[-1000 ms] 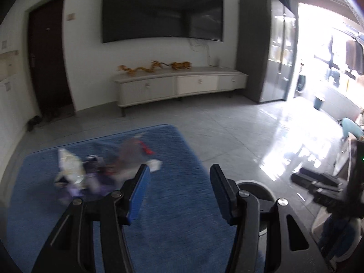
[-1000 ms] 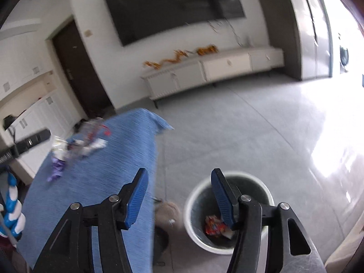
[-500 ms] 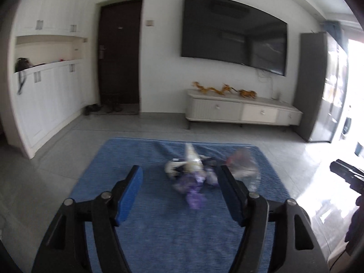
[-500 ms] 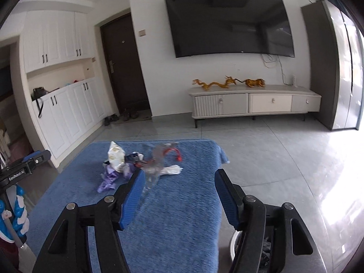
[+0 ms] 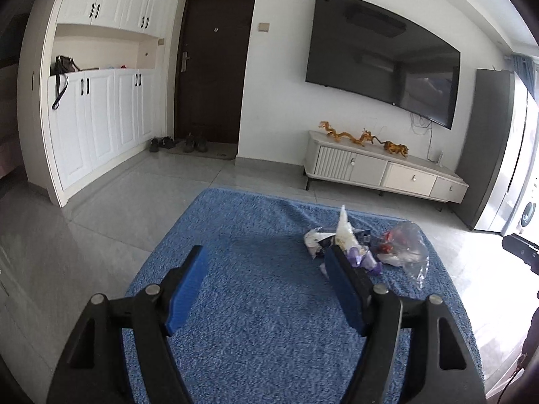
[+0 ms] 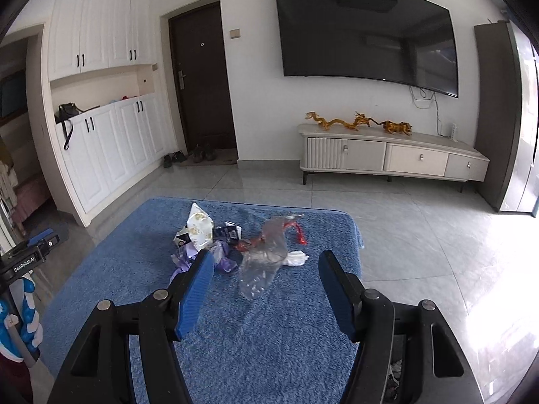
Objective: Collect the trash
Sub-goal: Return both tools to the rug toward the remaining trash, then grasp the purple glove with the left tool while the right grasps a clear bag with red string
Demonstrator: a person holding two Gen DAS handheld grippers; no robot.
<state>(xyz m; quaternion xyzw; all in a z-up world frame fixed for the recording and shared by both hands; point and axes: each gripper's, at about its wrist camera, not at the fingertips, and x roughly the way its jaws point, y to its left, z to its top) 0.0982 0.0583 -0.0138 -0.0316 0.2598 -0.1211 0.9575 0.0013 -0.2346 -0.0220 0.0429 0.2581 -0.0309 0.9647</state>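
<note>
A small heap of trash lies on a table covered with a blue cloth (image 6: 269, 353): a clear plastic bag (image 6: 266, 256) with red bits, a white and yellow wrapper (image 6: 198, 227), purple wrappers (image 6: 222, 259), a dark packet (image 6: 229, 232) and a white crumpled scrap (image 6: 296, 257). My right gripper (image 6: 266, 262) is open and empty, just short of the clear bag. My left gripper (image 5: 266, 262) is open and empty, left of the heap. In the left wrist view the clear bag (image 5: 404, 245) and the white wrapper (image 5: 345, 232) lie by the right finger.
A bin with trash shows only as a sliver at the bottom right, by the table's right edge (image 6: 394, 373). The other gripper's body (image 6: 27, 256) is at far left. A TV cabinet (image 6: 387, 158), a dark door (image 6: 202, 84) and white cupboards (image 6: 101, 144) stand beyond grey floor tiles.
Both grippers have swung left from the bin side to face the table and the heap. The right one came closer to the clear bag. Both stayed open.
</note>
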